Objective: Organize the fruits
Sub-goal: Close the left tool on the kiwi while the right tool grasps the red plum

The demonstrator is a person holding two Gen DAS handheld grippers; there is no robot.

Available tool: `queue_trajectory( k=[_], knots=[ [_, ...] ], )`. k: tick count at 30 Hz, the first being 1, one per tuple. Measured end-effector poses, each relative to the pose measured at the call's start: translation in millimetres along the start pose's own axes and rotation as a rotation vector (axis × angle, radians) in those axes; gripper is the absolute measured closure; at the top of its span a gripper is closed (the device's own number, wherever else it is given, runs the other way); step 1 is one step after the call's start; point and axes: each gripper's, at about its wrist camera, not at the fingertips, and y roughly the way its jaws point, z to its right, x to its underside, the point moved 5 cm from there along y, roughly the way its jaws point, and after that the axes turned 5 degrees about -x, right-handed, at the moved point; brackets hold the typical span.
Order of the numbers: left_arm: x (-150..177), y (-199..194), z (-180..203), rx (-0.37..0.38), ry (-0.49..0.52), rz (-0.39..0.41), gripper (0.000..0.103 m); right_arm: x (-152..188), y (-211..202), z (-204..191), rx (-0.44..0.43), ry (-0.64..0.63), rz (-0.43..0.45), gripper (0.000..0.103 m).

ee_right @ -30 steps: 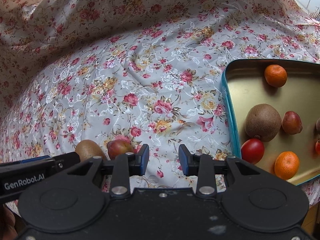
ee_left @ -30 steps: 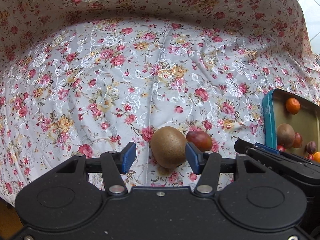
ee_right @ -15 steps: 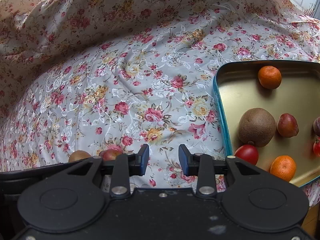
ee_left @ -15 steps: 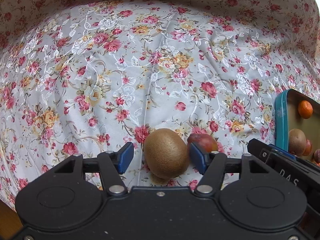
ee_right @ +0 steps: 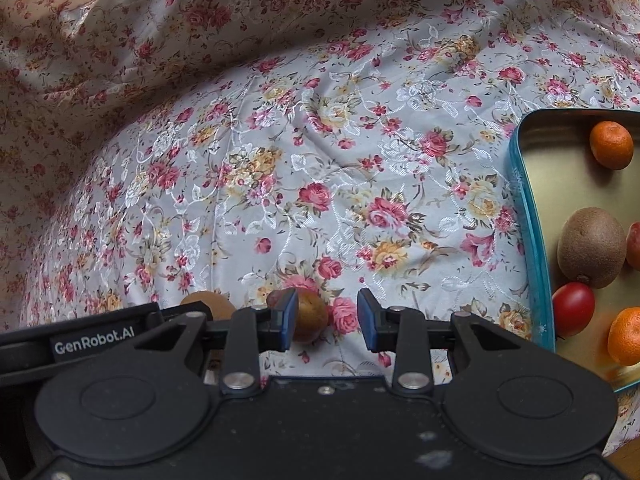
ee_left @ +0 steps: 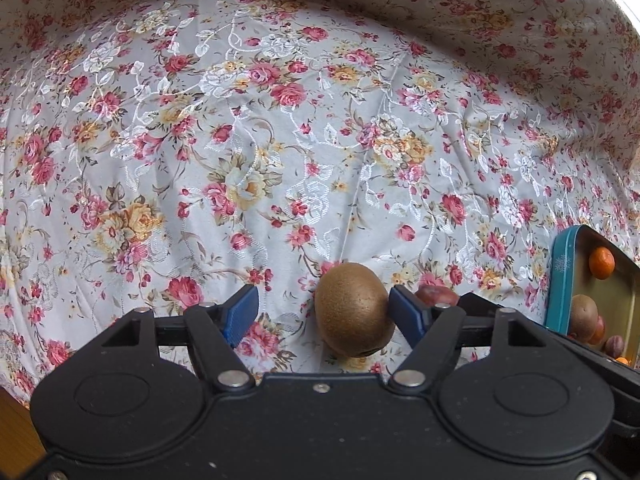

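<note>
A brown kiwi (ee_left: 354,310) lies on the floral cloth between the fingers of my left gripper (ee_left: 322,314), which is open; the kiwi touches the right finger and a gap stays at the left one. A small reddish-brown fruit (ee_left: 436,294) lies just beyond the right finger. In the right wrist view that fruit (ee_right: 310,318) sits against the left finger of my open, empty right gripper (ee_right: 327,320), and the kiwi's top (ee_right: 208,302) shows behind the left gripper's body. A teal tin tray (ee_right: 520,208) holds several fruits.
The tray holds a kiwi (ee_right: 592,246), a red tomato (ee_right: 572,308), two tangerines (ee_right: 611,145) and a reddish fruit at the frame edge. The tray also shows at the far right of the left wrist view (ee_left: 562,276). The cloth rises in folds behind.
My left gripper has shifted left, so the kiwi now sits against its right finger. My right gripper has moved left and closer, bringing the reddish fruit between its fingers.
</note>
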Motion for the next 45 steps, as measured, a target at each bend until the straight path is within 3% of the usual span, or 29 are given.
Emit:
queue_trajectory(
  k=[6,21,35,45],
  knots=[
    [-4,1,-21,-0.08,-0.022,0.011,0.031,0,16,-18,0.004,-0.027,-0.032,0.067],
    [-9,9,-34,-0.048,-0.047,-0.025,0.032,9,47,-46,0.104,-0.127,-0.059,0.066],
    [2,8,-20,-0.031,0.017,-0.026,0.032,3,39,-20,0.122,-0.051,-0.049,0.066],
    [9,20,-5,-0.099,0.088,-0.024,0.035,2,36,-16,0.132,-0.03,-0.043,0.066]
  ],
)
